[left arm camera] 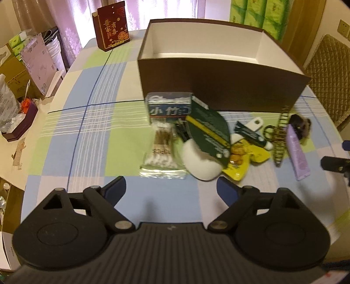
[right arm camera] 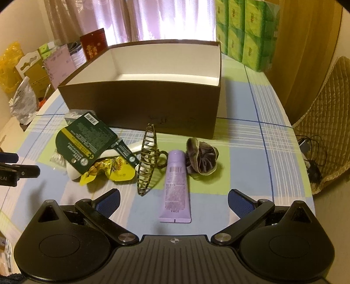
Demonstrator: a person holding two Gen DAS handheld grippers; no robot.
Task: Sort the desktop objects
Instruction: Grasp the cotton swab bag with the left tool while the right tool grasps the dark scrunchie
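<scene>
Cardboard box (right arm camera: 140,109), brown outside, white inside, stands mid-desk; smooth lilac tube (right arm camera: 176,185) lies before it between right gripper's (right arm camera: 174,202) spread fingers; left gripper (left arm camera: 171,190) likewise gapes empty.

A round-edged table (right arm camera: 251,139) wears a checked cloth (left arm camera: 91,122) of blue, green and white squares. Behind its far edge, pale pink curtains (right arm camera: 153,19) glow with daylight. Stacked green tissue packs (right arm camera: 247,30) stand at the far right corner, beside a wooden panel (right arm camera: 306,43). A quilted tan chair back (right arm camera: 328,122) sits off the right edge; cardboard boxes (left arm camera: 15,72) crowd the left.
</scene>
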